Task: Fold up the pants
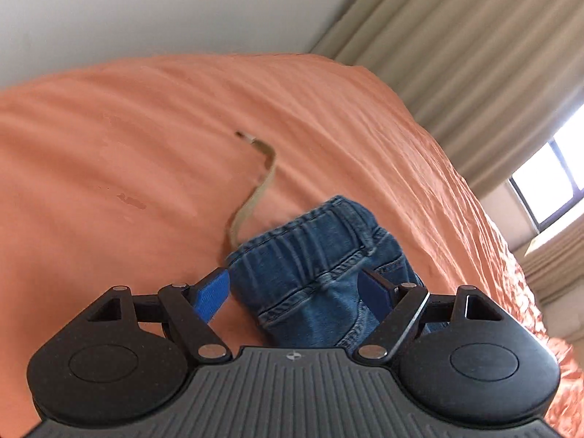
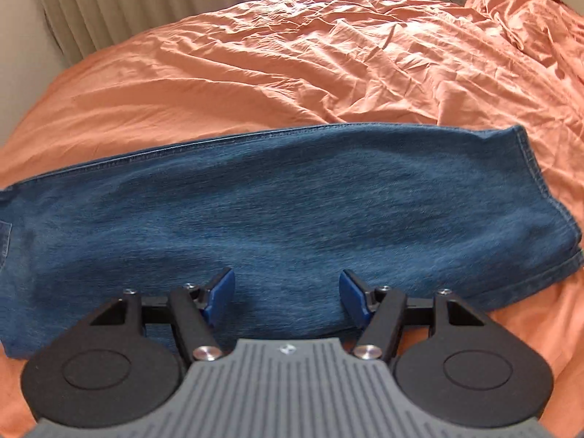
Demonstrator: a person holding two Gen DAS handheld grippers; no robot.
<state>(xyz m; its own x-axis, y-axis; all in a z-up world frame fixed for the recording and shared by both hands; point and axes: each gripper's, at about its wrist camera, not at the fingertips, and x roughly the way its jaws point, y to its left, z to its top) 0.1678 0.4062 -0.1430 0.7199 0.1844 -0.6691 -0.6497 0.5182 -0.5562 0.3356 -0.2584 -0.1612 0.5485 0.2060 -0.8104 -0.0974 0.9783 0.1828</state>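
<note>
Blue denim pants lie on an orange bedsheet. In the left wrist view the elastic waistband end [image 1: 314,255] lies between the open blue pads of my left gripper [image 1: 297,292], with a beige drawstring [image 1: 255,189] trailing away over the sheet. In the right wrist view the pant legs [image 2: 292,211] lie stacked flat, running left to right, hems [image 2: 547,219] at the right. My right gripper [image 2: 286,297] is open just above the near edge of the legs, holding nothing.
The wrinkled orange sheet [image 2: 292,73] covers the bed and bunches up at the far right [image 2: 529,29]. Beige curtains [image 1: 474,54] and a window [image 1: 547,182] lie beyond the bed edge. A white wall [image 1: 146,11] is behind the bed.
</note>
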